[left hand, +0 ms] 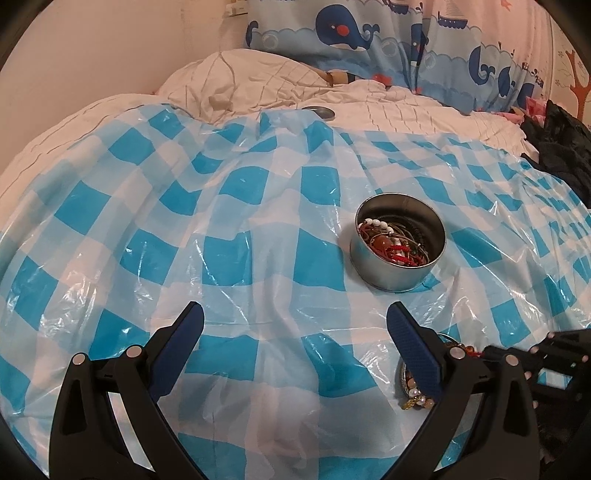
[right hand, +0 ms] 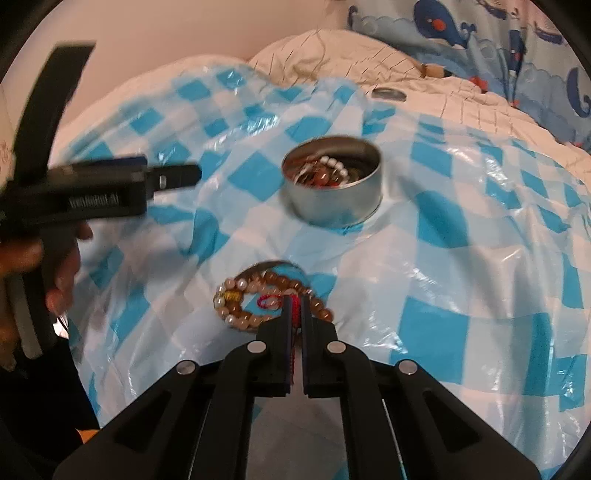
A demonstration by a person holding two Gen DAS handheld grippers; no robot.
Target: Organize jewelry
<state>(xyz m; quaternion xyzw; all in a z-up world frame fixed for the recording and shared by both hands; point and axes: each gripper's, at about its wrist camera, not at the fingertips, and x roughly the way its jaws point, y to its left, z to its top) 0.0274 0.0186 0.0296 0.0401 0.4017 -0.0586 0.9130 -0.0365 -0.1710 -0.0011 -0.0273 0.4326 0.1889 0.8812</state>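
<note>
A round metal tin (left hand: 398,268) (right hand: 332,201) stands on the blue-and-white checked plastic sheet (left hand: 236,221) and holds several bracelets and beads. A small pile of jewelry (right hand: 251,299) (left hand: 413,397) lies on the sheet in front of the tin: brown and pearl bead bracelets, a thin bangle, a red cord. My right gripper (right hand: 294,301) is shut on the red cord bracelet (right hand: 295,308) at the pile's right edge. My left gripper (left hand: 295,317) is open and empty, left of the pile; it also shows in the right wrist view (right hand: 177,173).
The sheet covers a white quilted bed (left hand: 388,107). A round metal lid (left hand: 319,112) lies on the quilt beyond the sheet. A whale-print pillow (left hand: 369,33) stands at the back. Dark clothing (left hand: 565,147) lies at the right.
</note>
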